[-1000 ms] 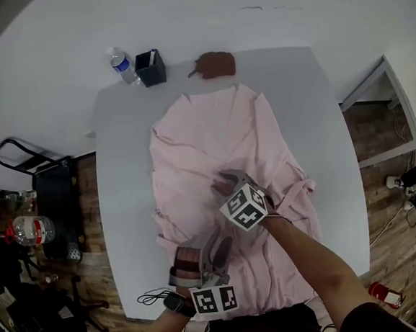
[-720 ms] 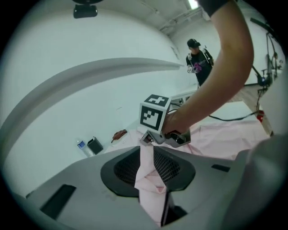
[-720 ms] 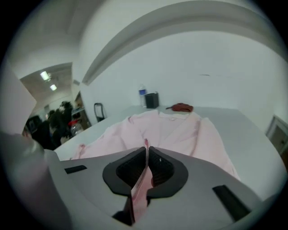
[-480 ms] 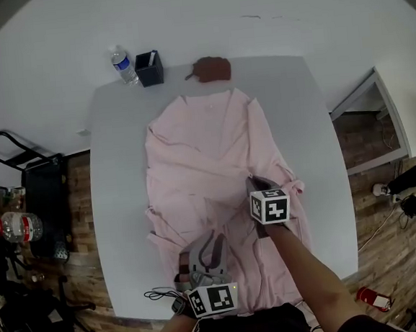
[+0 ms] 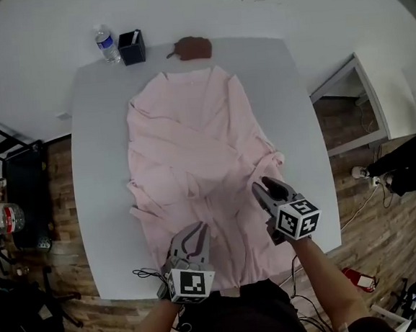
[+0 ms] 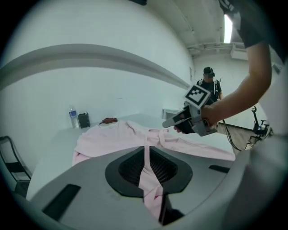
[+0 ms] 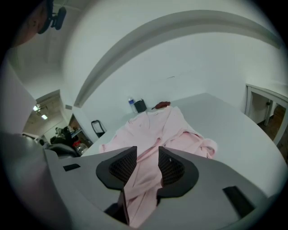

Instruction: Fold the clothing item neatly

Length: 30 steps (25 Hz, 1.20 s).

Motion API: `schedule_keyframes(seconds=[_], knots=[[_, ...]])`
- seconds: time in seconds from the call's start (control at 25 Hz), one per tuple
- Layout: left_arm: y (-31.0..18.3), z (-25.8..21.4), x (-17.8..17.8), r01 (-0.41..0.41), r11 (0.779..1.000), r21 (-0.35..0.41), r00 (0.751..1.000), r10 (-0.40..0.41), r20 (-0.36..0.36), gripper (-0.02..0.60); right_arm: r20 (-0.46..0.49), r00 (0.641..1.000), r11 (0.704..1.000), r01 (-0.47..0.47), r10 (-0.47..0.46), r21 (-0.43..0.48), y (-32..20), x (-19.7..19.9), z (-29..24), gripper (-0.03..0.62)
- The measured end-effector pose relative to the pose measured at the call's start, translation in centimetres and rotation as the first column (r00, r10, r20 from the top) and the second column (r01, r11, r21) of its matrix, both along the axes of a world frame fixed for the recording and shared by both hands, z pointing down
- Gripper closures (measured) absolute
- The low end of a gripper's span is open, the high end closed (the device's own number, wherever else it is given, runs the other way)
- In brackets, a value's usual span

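Observation:
A pink garment point(image 5: 191, 141) lies spread lengthwise on the pale grey table point(image 5: 93, 135), collar at the far end. At the near hem my left gripper point(image 5: 192, 234) has its jaws closing, and a thin fold of the pink fabric point(image 6: 145, 155) is pinched tight between them. My right gripper point(image 5: 263, 187) hovers over the garment's near right edge by a bunched sleeve. Its jaws point(image 7: 144, 155) are opening, with a band of pink cloth point(image 7: 157, 123) running loosely through the gap. The right gripper point(image 6: 186, 121) also shows in the left gripper view, above the cloth.
A water bottle point(image 5: 107, 44), a black holder point(image 5: 132, 47) and a brown object point(image 5: 192, 47) stand along the table's far edge. A black cable point(image 5: 149, 275) hangs at the near left corner. A black cart point(image 5: 22, 192) stands on the floor at left. A person point(image 6: 209, 85) stands far off.
The right gripper has moved from the garment's middle toward me and to its near right edge. The left gripper's jaws have come together on the hem.

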<state>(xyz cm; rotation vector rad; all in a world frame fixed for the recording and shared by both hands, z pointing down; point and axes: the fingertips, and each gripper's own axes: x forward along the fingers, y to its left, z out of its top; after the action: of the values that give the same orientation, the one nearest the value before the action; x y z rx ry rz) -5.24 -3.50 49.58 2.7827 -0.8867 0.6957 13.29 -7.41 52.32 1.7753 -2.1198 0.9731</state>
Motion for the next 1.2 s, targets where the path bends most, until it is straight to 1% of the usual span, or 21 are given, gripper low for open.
schedule_keyframes(seconds=[0.08, 0.2, 0.28, 0.36, 0.44, 0.52, 0.6, 0.68, 0.76, 0.96, 1.08, 1.2], knots=[[1.3, -0.6, -0.3, 0.011, 1.0, 0.015, 1.0, -0.011, -0.008, 0.546, -0.002, 0.998, 0.998, 0.069, -0.069, -0.008, 3.9, 0.1, -1.0, 0.442], [3.7, -1.3, -1.2, 0.058, 0.997, 0.053, 0.998, -0.057, -0.023, 0.563, -0.001, 0.986, 0.986, 0.167, -0.167, -0.018, 8.6, -0.5, -2.0, 0.442], [6.0, -1.2, -1.8, 0.097, 0.993, 0.069, 0.995, -0.096, -0.014, 0.563, -0.013, 0.974, 0.974, 0.225, -0.225, -0.006, 11.4, -0.9, -2.5, 0.442], [8.2, -1.2, -2.0, 0.145, 0.986, 0.077, 0.989, -0.146, 0.0, 0.563, -0.05, 0.959, 0.959, 0.282, -0.281, 0.019, 13.5, -1.1, -3.1, 0.442], [10.2, -1.2, -1.8, 0.198, 0.978, 0.065, 0.98, -0.199, -0.001, 0.563, -0.092, 0.938, 0.94, 0.338, -0.333, 0.049, 15.2, -1.7, -3.8, 0.442], [12.4, -1.0, -1.3, 0.247, 0.969, 0.025, 0.969, -0.247, -0.026, 0.563, -0.13, 0.918, 0.919, 0.387, -0.375, 0.078, 16.9, -2.5, -4.5, 0.442], [14.0, -0.9, -1.1, 0.299, 0.954, -0.012, 0.953, -0.299, -0.051, 0.563, -0.158, 0.9, 0.9, 0.424, -0.406, 0.103, 18.6, -3.4, -5.0, 0.442], [15.3, -1.0, -1.3, 0.35, 0.936, -0.029, 0.934, -0.351, -0.061, 0.563, -0.172, 0.888, 0.886, 0.449, -0.428, 0.116, 20.3, -4.2, -5.2, 0.442], [16.6, -0.8, -1.8, 0.383, 0.923, -0.03, 0.922, -0.384, -0.056, 0.561, -0.173, 0.879, 0.877, 0.466, -0.444, 0.115, 21.9, -4.7, -4.8, 0.442], [20.1, 0.6, -3.3, 0.402, 0.914, -0.052, 0.914, -0.404, -0.038, 0.561, -0.157, 0.862, 0.864, 0.498, -0.483, 0.076, 26.0, -5.6, -3.1, 0.442], [22.0, 2.5, -4.9, 0.419, 0.904, -0.083, 0.907, -0.421, -0.013, 0.561, -0.137, 0.863, 0.867, 0.496, -0.487, 0.048, 28.3, -6.0, -2.0, 0.442], [23.7, 4.6, -6.9, 0.435, 0.894, -0.111, 0.9, -0.436, 0.013, 0.556, -0.113, 0.88, 0.885, 0.466, -0.462, 0.012, 30.4, -5.7, -0.5, 0.442]])
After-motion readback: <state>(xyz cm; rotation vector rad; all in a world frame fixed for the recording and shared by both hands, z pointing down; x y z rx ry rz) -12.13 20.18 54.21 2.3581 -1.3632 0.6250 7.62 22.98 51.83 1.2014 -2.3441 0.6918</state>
